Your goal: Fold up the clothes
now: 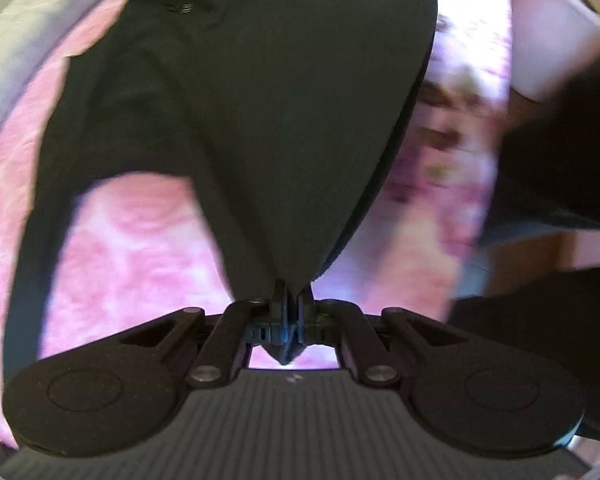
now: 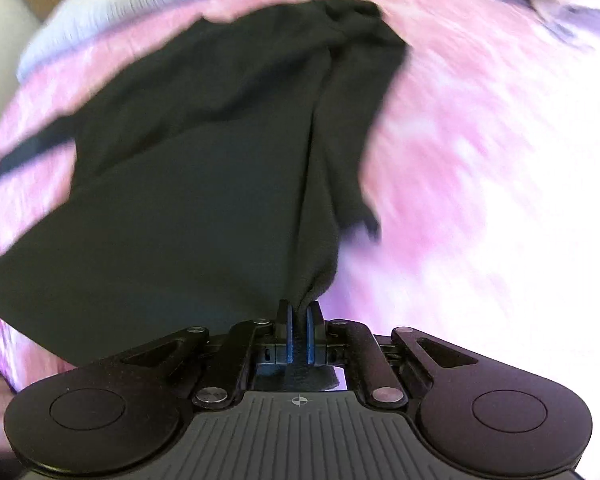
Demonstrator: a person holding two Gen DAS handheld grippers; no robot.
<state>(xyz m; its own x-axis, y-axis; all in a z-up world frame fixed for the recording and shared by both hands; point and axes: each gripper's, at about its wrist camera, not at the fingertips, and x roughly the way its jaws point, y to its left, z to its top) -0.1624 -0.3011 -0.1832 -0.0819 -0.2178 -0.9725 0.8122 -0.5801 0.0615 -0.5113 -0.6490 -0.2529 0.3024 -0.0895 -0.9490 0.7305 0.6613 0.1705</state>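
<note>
Dark garment [image 2: 204, 184] on pink bedspread [image 2: 480, 160]

Garment [image 1: 260, 120]: top edge cut off in left view; left part runs off the right view's edge.
Bedspread [image 2: 480, 160]: pattern motion-blurred, washed out at right.
Dark shape [image 1: 572, 128]: blurred, unidentifiable.

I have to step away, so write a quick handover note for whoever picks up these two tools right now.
Left tool: shut on the garment, pinching one bunched edge.
Right tool: shut on the same garment, at another bunched edge.
The dark garment hangs between both tools above the pink bedspread; its far end seems to trail onto it.
Done: picked up. No fold visible yet.
Left: lay it flat, then fold.
</note>
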